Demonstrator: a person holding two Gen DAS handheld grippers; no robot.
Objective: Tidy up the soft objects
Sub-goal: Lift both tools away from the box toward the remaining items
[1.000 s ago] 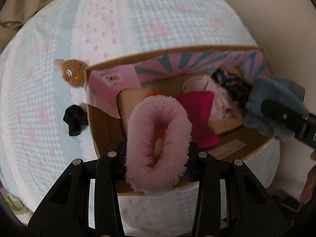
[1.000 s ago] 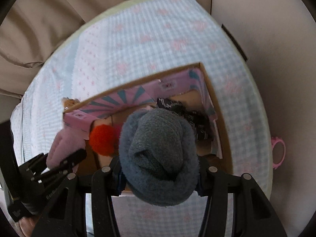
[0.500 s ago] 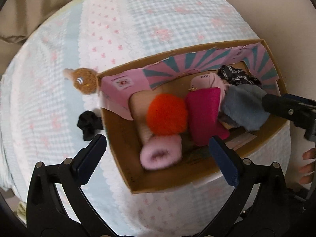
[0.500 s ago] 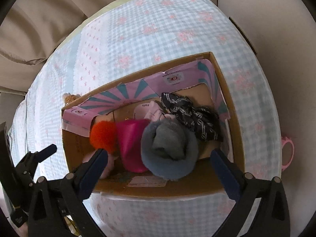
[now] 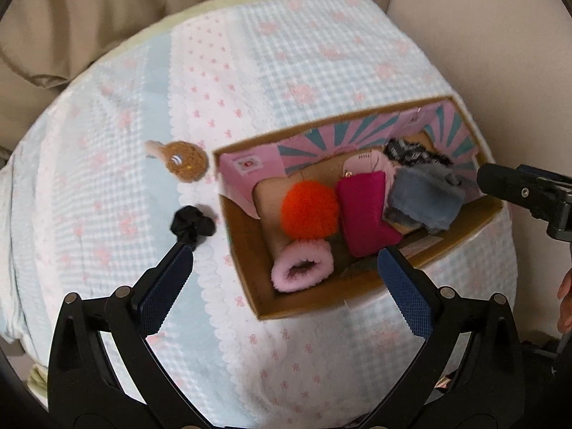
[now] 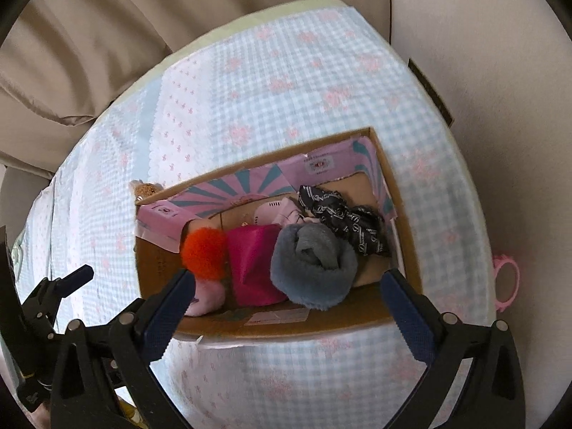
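A cardboard box [image 5: 250, 279] [image 6: 407, 236] with a pink and teal lining sits on the checked bedspread. In it lie a fuzzy pink ring [image 5: 302, 270] [image 6: 207, 295], an orange pompom [image 5: 309, 211] [image 6: 203, 252], a magenta pouch [image 5: 364, 211] [image 6: 252, 264], a grey fuzzy roll [image 5: 423, 198] [image 6: 312, 266] and a black patterned cloth [image 5: 411, 152] [image 6: 343, 216]. My left gripper [image 5: 284, 287] is open and empty above the box's near left corner. My right gripper [image 6: 287, 305] is open and empty above the box's near edge.
A brown knitted toy [image 5: 186, 161] [image 6: 146, 189] and a black scrunchie [image 5: 191, 225] lie on the bedspread [image 5: 107, 178] left of the box. A pink ring-shaped object [image 6: 506, 282] sits off the bed's right side. Beige curtain and wall surround the bed.
Both grippers opened and dropped their loads into the box: the pink ring from the left, the grey roll from the right. Both have since pulled back from the box.
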